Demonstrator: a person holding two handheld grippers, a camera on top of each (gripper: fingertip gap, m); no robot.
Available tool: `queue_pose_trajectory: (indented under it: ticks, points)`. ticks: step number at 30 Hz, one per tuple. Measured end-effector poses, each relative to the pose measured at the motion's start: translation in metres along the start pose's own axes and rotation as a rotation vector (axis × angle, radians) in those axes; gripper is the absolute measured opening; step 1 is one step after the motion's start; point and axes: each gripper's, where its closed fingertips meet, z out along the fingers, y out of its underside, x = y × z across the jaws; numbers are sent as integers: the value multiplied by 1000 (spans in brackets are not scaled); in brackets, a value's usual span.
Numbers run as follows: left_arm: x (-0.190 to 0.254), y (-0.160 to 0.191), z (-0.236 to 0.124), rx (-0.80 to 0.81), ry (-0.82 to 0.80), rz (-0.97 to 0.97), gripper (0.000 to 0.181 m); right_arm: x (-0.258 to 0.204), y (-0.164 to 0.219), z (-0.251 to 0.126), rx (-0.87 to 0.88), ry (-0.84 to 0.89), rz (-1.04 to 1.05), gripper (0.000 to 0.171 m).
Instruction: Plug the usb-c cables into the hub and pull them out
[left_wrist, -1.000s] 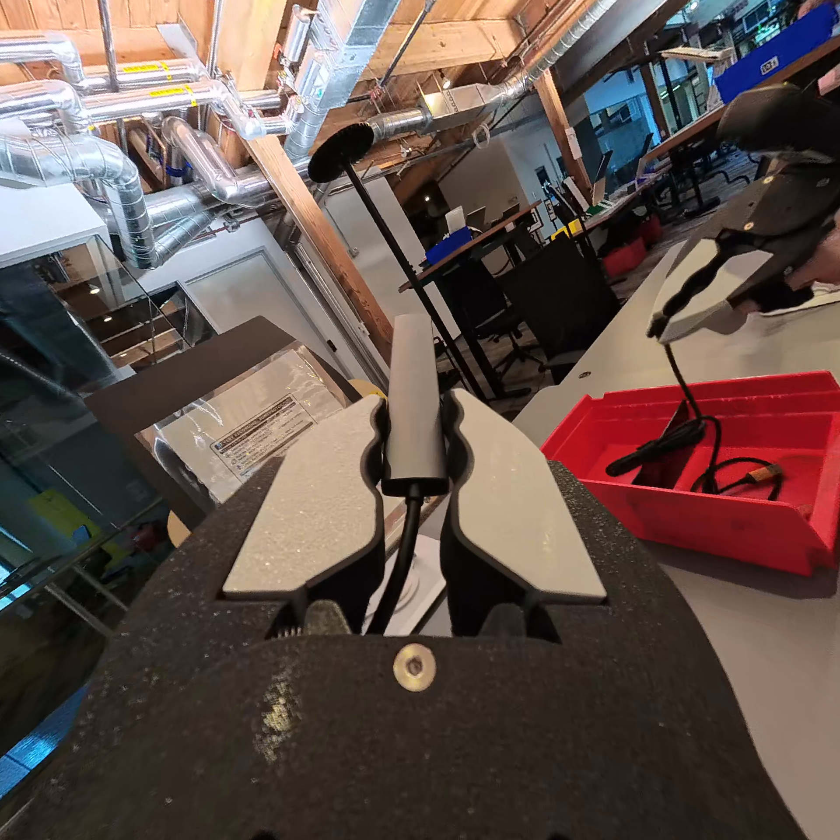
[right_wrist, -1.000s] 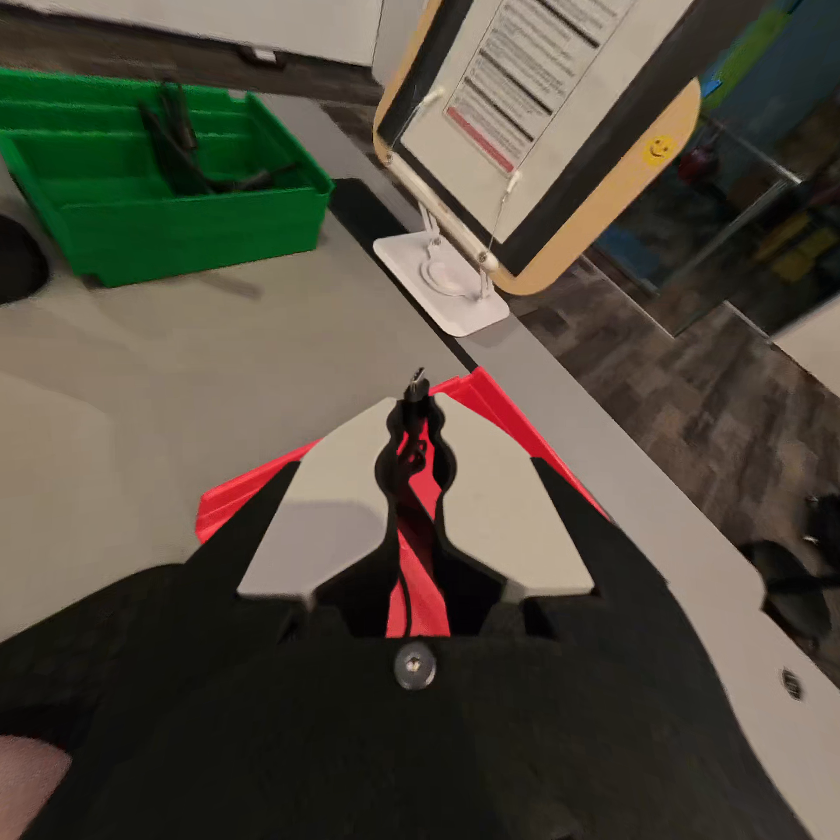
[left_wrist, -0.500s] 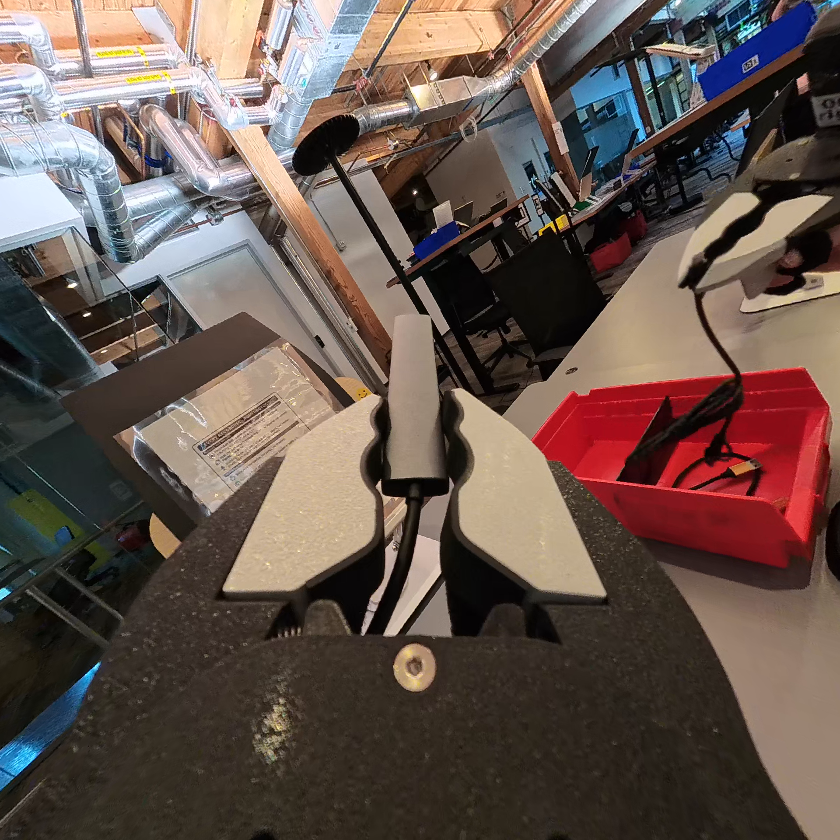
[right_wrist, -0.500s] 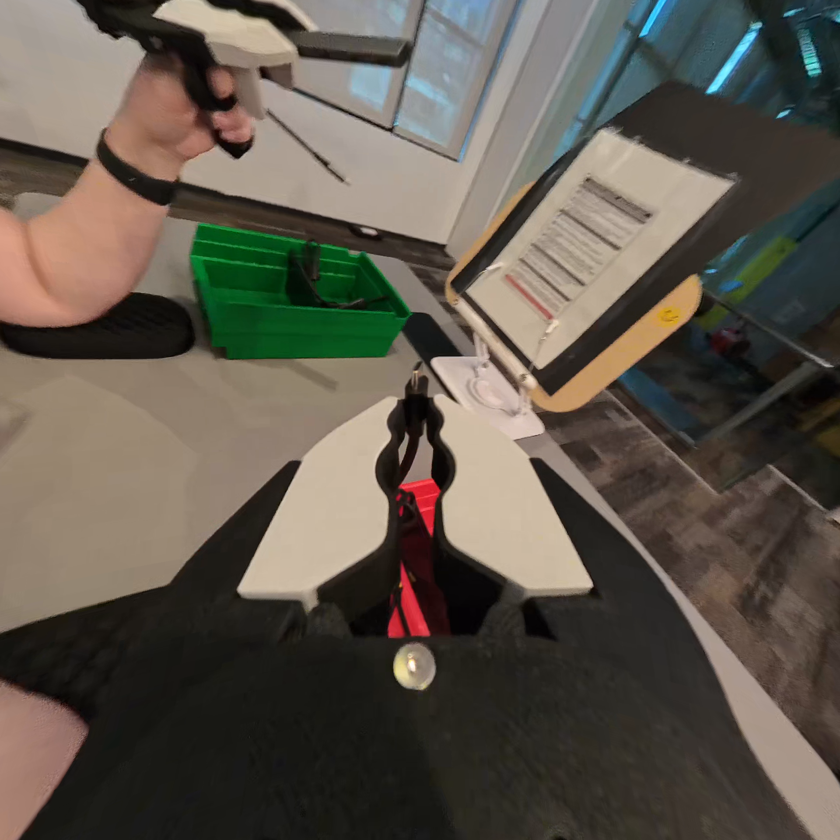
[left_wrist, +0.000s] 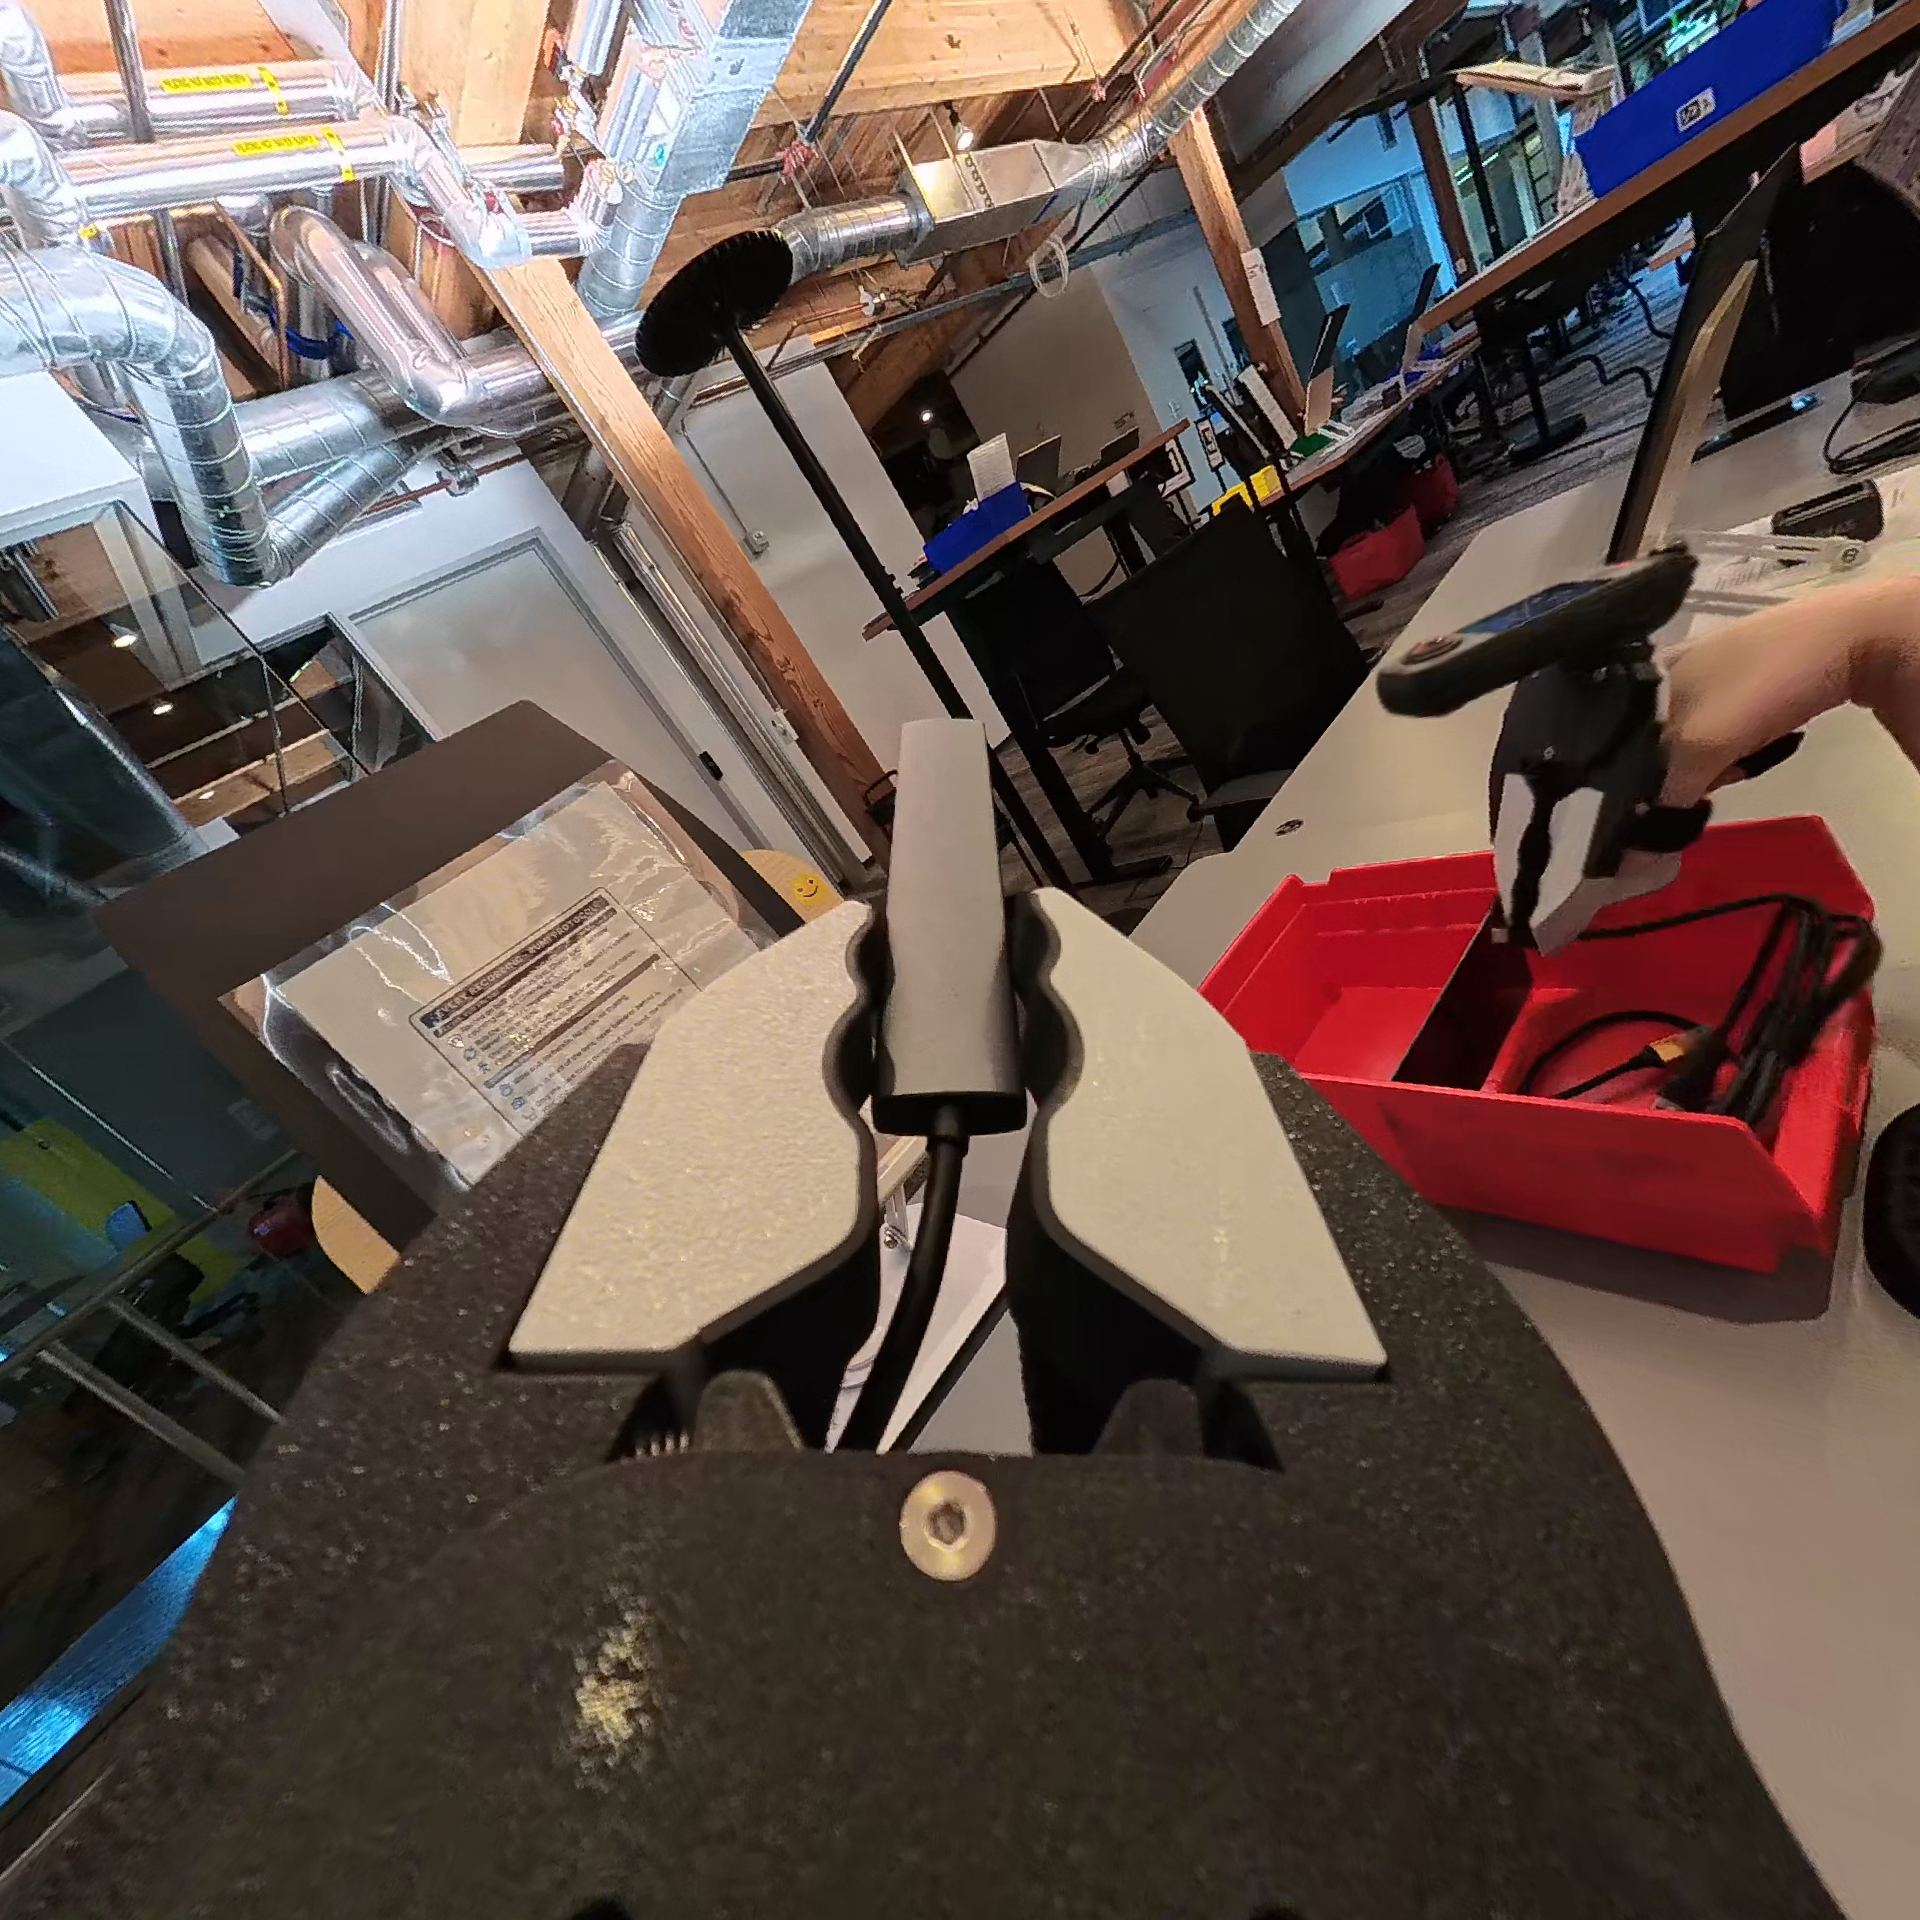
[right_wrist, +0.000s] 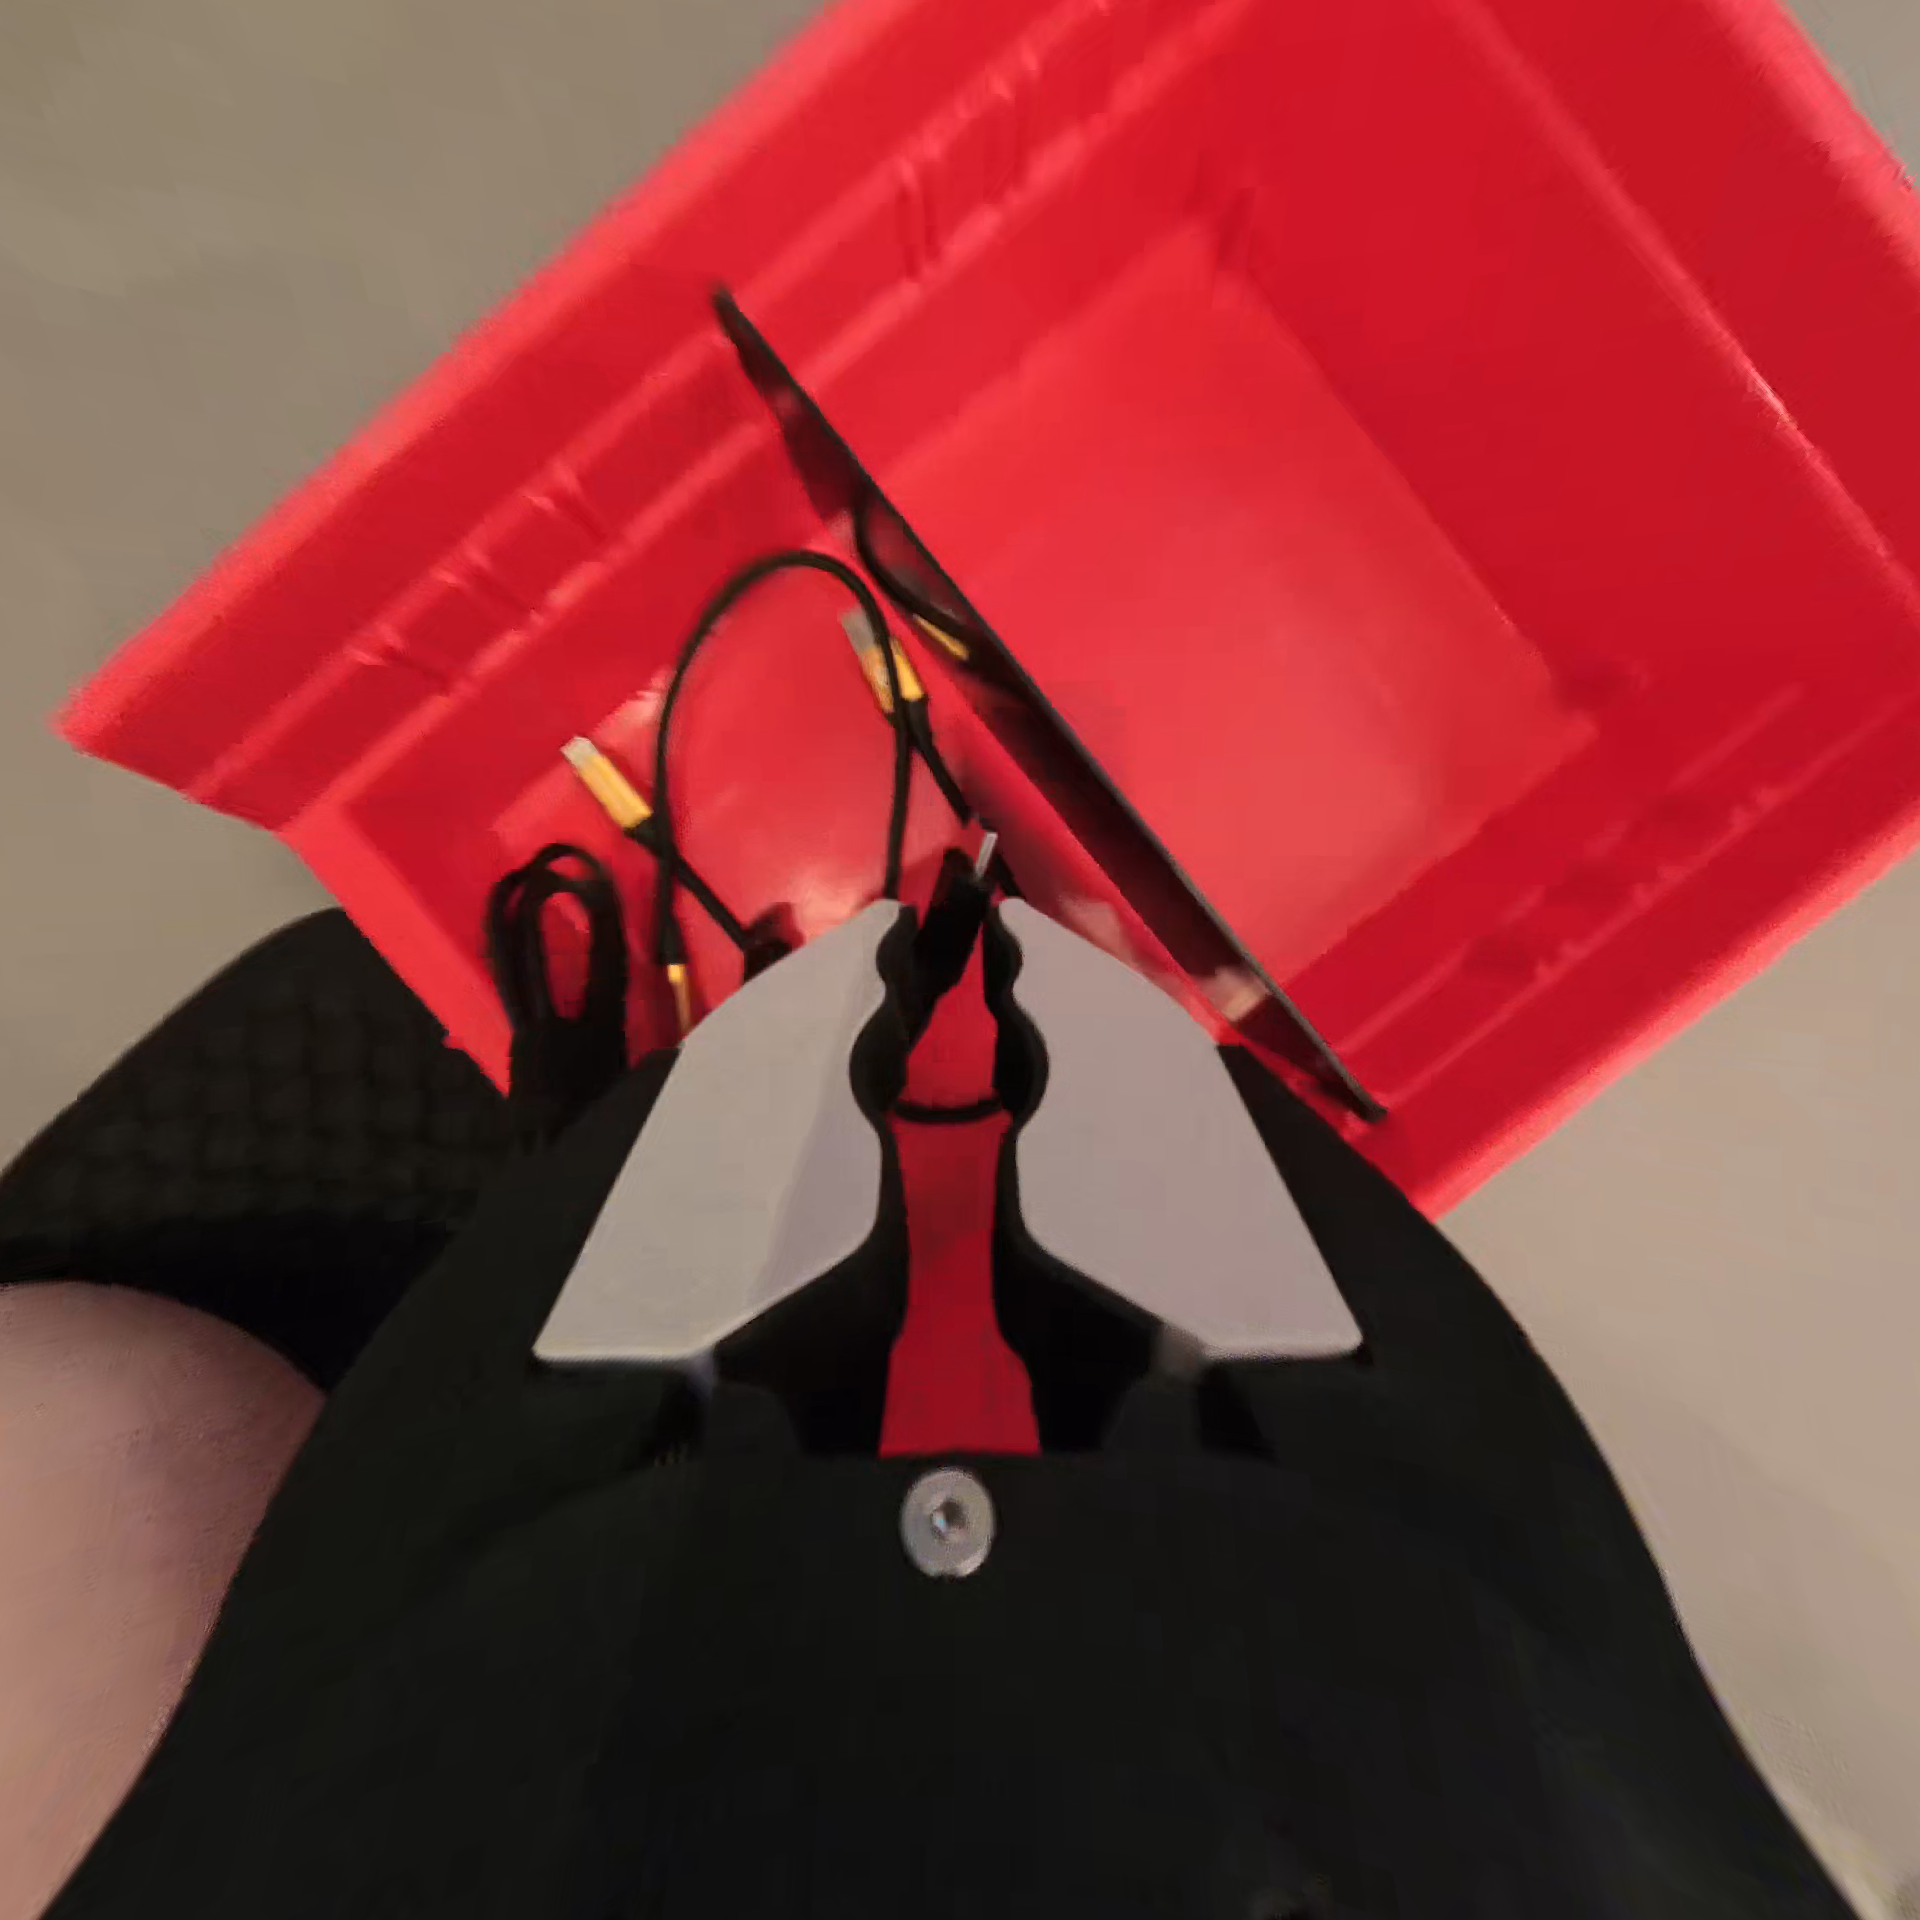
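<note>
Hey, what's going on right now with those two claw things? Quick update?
Left gripper shut on hub, held up. Right gripper over red bin, plug between its fingers. Black divider close beside it.

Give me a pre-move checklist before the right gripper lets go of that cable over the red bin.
1. Left gripper clamped on the hub: ok, jaws closed on its dark body, its own lead hanging below.
2. Right gripper shut on the usb-c cable plug: ok, though the plug sits tilted.
3. Plug over the red bin: ok, tips point down into it.
4. Correct compartment: ok, plug lies on the cable side of the black divider, close to it.
5. Loose cables clear of the jaws: cannot tell, one loops between the fingers.
6. Hub ports free: cannot tell, not visible.
</note>
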Motion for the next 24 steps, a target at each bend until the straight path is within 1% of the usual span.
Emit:
queue_pose_trajectory:
  ticks: [2,5,8,11,13,18,20,21,24]
  points:
    - [1,0,0,-1,4,3,23,8,2,7,-21,25,12,15]
    - [2,0,1,-1,6,2,23,9,-8,15,11,35,-59,18]
    - [1,0,1,-3,7,0,23,1,-20,19,23,38,-126,28]
    - [1,0,0,0,5,0,23,-20,-20,20,-14,-47,-131,28]
    - [1,-1,0,2,5,-1,23,-36,-11,23,-83,-126,-101,29]
    - [1,0,0,1,8,-4,23,-41,-9,38,-166,-165,-59,35]
    - [2,0,1,0,12,0,23,-35,-12,39,-182,-130,-59,37]
    - [3,0,1,-1,11,2,23,-33,-17,37,-163,-114,-71,39]
    - [3,0,1,-1,13,4,23,-23,-40,22,-54,0,-123,42]
